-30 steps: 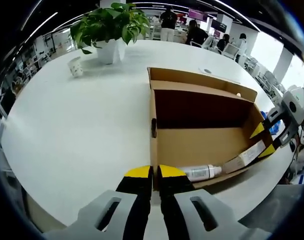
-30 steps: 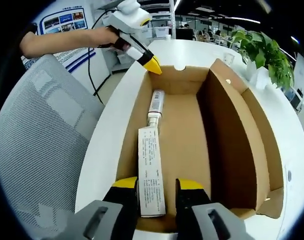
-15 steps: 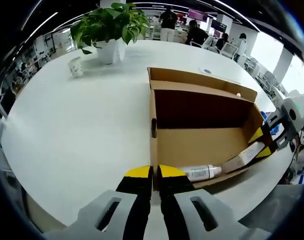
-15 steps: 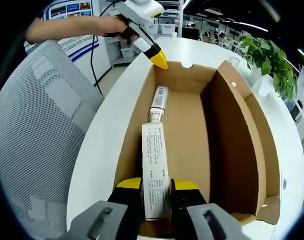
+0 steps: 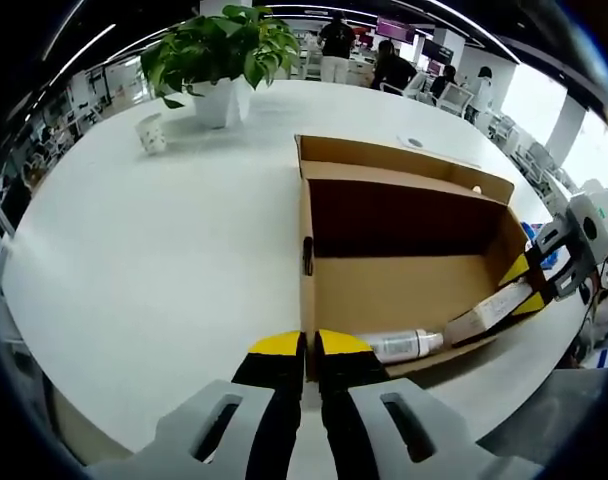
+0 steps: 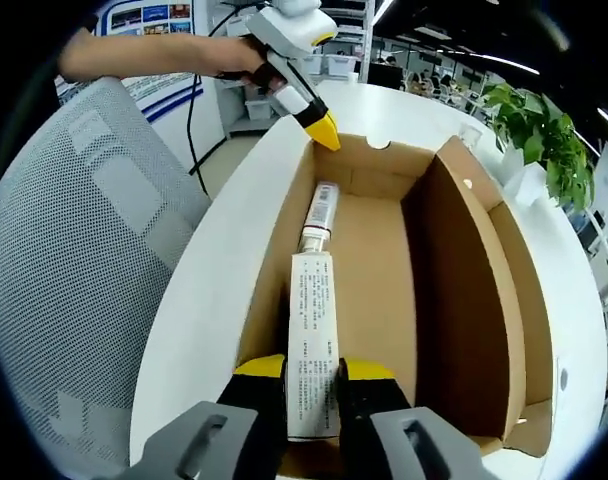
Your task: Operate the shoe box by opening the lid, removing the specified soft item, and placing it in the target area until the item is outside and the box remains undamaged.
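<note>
An open cardboard shoe box (image 5: pixel 384 290) lies on the white table (image 5: pixel 164 250). Inside it, along the near wall, lies a white soft tube (image 5: pixel 484 315) with its cap (image 5: pixel 399 346) toward my left gripper. My left gripper (image 5: pixel 309 345) is shut on the box's near corner edge. In the right gripper view the same tube (image 6: pixel 312 330) runs lengthwise along the box floor (image 6: pixel 374 270), and my right gripper (image 6: pixel 311 370) is shut on its flat end. The left gripper (image 6: pixel 324 128), held by a hand, shows at the far corner. The right gripper (image 5: pixel 532 285) shows at the box's right end.
A potted plant (image 5: pixel 219 50) and a small white cup (image 5: pixel 151 133) stand at the far side of the table. A grey mesh chair (image 6: pixel 74 280) stands close beside the table edge by the box. People sit far behind.
My right gripper's jaws have come together on the tube's flat end, and that end has risen slightly. The left gripper and the box have stayed put.
</note>
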The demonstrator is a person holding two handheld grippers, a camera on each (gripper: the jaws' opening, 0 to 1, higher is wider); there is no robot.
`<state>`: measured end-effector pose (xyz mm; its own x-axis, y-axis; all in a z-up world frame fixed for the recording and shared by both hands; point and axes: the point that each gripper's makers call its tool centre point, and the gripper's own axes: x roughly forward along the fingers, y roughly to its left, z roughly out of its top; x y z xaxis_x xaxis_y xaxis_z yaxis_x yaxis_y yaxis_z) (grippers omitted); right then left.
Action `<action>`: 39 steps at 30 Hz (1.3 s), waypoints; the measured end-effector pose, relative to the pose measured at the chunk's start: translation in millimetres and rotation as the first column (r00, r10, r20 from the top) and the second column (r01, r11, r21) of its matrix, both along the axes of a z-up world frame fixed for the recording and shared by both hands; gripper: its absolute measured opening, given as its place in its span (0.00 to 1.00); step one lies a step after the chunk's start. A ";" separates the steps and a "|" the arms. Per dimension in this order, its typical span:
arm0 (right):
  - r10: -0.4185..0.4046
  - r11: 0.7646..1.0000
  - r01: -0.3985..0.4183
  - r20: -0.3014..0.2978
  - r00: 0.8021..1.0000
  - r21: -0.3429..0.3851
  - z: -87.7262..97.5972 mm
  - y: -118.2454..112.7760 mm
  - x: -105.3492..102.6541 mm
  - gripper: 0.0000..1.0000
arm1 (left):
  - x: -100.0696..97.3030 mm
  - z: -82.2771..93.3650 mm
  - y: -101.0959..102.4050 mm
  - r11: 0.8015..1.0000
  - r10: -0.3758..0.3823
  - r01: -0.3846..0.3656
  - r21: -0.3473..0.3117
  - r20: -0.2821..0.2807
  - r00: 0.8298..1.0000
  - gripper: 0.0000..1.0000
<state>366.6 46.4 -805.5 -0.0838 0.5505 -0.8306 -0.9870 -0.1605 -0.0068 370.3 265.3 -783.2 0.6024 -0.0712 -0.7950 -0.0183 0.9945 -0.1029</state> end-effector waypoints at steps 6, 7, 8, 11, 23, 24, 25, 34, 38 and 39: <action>-0.004 1.000 0.004 0.013 1.000 0.019 8.9 1.2 2.6 0.15 | -0.3 0.4 0.1 1.000 0.000 0.000 0.001 0.001 1.000 0.02; -0.008 1.000 0.008 0.014 1.000 0.024 11.3 1.3 3.4 0.15 | -0.3 0.5 0.1 1.000 0.001 -0.001 0.001 0.001 1.000 0.02; -0.011 1.000 0.011 0.015 1.000 0.028 13.0 1.7 4.2 0.15 | -0.5 0.6 -0.3 1.000 0.000 0.000 0.003 0.001 1.000 0.02; -0.016 0.999 0.015 0.016 1.000 0.038 18.7 1.6 4.9 0.15 | -0.5 0.4 -0.2 1.000 -0.003 0.003 0.007 0.002 1.000 0.02; -0.027 0.996 0.025 0.024 0.999 0.082 45.9 4.8 6.7 0.15 | 1.0 -1.7 1.8 1.000 -0.003 0.003 0.013 -0.003 1.000 0.02; -0.028 0.996 0.025 0.027 0.999 0.086 48.9 4.9 7.1 0.15 | 0.9 -1.8 1.7 1.000 -0.003 0.003 0.013 -0.003 1.000 0.02; -0.027 0.996 0.024 0.029 0.999 0.090 50.9 5.0 7.4 0.15 | 0.9 -1.9 1.7 1.000 -0.003 0.003 0.013 -0.003 1.000 0.02; -0.035 0.992 0.031 0.032 0.999 0.119 72.6 5.7 9.8 0.15 | 1.8 -4.0 2.8 1.000 0.001 -0.001 0.011 -0.007 1.000 0.02; -0.041 0.990 0.036 0.030 0.999 0.134 83.1 4.1 11.1 0.15 | 1.6 -4.1 2.4 1.000 0.002 -0.002 0.011 -0.008 1.000 0.02; -0.045 0.989 0.040 0.032 0.998 0.139 85.9 3.6 11.9 0.15 | 1.6 -4.2 2.5 1.000 0.002 -0.001 0.012 -0.008 1.000 0.02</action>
